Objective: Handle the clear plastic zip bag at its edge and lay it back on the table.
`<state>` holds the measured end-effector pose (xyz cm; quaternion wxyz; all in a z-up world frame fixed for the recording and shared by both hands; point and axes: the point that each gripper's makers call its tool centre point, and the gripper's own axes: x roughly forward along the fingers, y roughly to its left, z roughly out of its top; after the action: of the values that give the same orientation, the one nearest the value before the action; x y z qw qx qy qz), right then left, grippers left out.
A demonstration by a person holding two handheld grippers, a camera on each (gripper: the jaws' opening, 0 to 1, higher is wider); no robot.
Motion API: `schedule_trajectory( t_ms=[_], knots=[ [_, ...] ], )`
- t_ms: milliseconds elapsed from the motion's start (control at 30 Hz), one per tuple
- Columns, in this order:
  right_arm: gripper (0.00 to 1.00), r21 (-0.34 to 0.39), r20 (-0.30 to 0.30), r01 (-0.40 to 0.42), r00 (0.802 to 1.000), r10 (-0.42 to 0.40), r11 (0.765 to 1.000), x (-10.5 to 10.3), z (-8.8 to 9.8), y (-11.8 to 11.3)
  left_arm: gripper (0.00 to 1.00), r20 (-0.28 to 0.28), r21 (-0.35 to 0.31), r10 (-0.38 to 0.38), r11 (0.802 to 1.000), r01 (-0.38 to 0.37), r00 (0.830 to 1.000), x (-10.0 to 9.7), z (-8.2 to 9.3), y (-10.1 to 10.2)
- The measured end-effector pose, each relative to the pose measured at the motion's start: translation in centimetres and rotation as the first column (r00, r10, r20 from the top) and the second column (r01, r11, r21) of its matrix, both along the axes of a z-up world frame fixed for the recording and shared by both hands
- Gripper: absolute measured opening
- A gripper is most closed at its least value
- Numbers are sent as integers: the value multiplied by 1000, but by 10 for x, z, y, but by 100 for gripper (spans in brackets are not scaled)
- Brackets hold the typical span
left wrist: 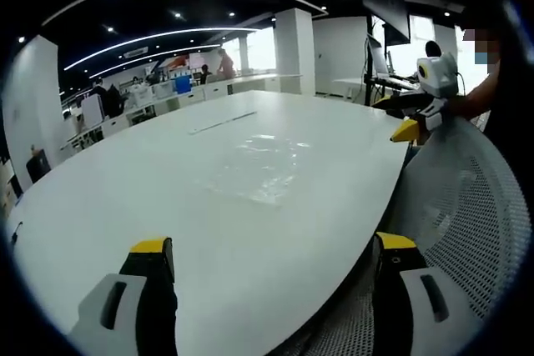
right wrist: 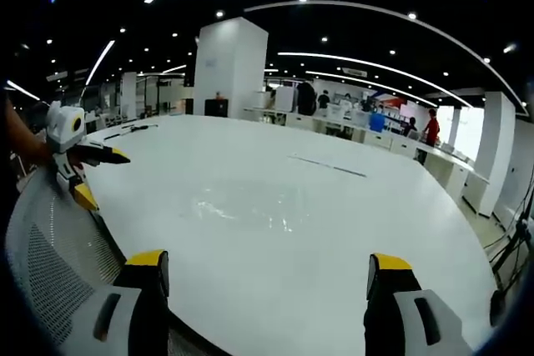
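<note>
A clear plastic zip bag (left wrist: pixel 260 166) lies flat on the white table (left wrist: pixel 125 198), showing as faint glossy wrinkles; in the right gripper view the bag (right wrist: pixel 249 204) rests near the table's middle. My left gripper (left wrist: pixel 271 256) is open at the table's near edge, well short of the bag, nothing between its jaws. My right gripper (right wrist: pixel 267 271) is open too, above the table edge, with the bag ahead of it. The right gripper (left wrist: pixel 410 118) appears at the right of the left gripper view, and the left gripper (right wrist: pixel 96 174) at the left of the right gripper view, both open.
A white mesh chair back (left wrist: pixel 476 214) stands at the table's edge, and the chair back (right wrist: pixel 58 248) is also by the right gripper. A thin dark strip (right wrist: pixel 327 166) lies farther along the table. Desks, pillars and people stand beyond the table.
</note>
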<state>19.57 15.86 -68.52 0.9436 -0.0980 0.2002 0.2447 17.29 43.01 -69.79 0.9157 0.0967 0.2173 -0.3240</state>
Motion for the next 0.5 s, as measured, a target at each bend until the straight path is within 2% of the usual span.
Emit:
schedule_trajectory(
  t_ms=[500],
  knots=[
    [100, 0, -3, 3, 1000, -3, 1000, 1, -1, -2, 99, 2, -8, 11, 1000, -11, 1000, 2, 0, 2]
  ],
)
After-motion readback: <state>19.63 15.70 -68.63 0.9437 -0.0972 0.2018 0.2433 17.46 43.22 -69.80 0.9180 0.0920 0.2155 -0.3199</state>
